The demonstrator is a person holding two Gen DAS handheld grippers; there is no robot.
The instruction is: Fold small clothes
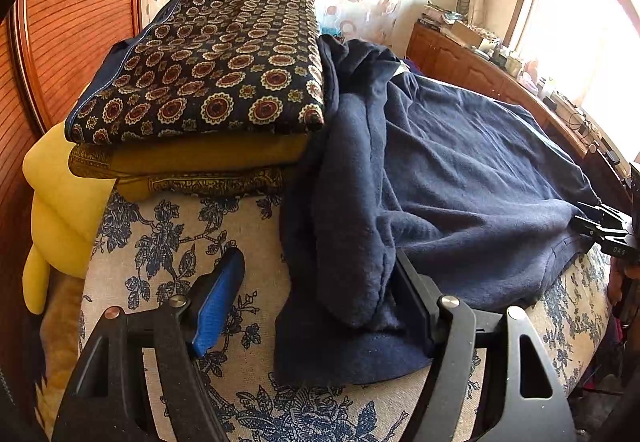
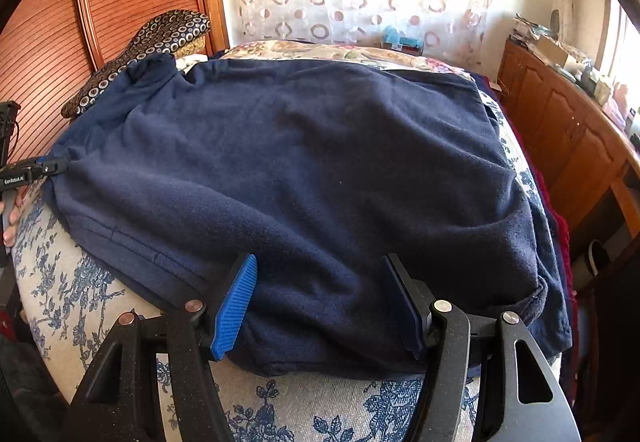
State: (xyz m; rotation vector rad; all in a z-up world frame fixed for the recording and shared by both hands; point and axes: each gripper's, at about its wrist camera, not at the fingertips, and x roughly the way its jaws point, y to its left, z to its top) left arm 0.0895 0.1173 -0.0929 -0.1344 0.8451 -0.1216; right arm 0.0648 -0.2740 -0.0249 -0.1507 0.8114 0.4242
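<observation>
Both my grippers sit at the near edge of the soft dark blue fleece top (image 2: 304,162).

The top lies spread on the bed's white cover with blue flowers (image 1: 168,242). My left gripper (image 1: 320,302) has its jaws apart, a fold of the top loose between them (not pinched). My right gripper (image 2: 328,302) is wide apart too, over the hem. A folded dark cloth with round flower patterns (image 1: 208,62) sits on a stack beside the top.

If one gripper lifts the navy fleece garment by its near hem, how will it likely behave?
Probably floppy: the navy fleece garment lies in soft wrinkles and drapes over the bed's edge. Its fuzzy surface suggests it will grip the ribbed pads rather than slip. Lifted at one point, it would likely sag and bunch.
</observation>
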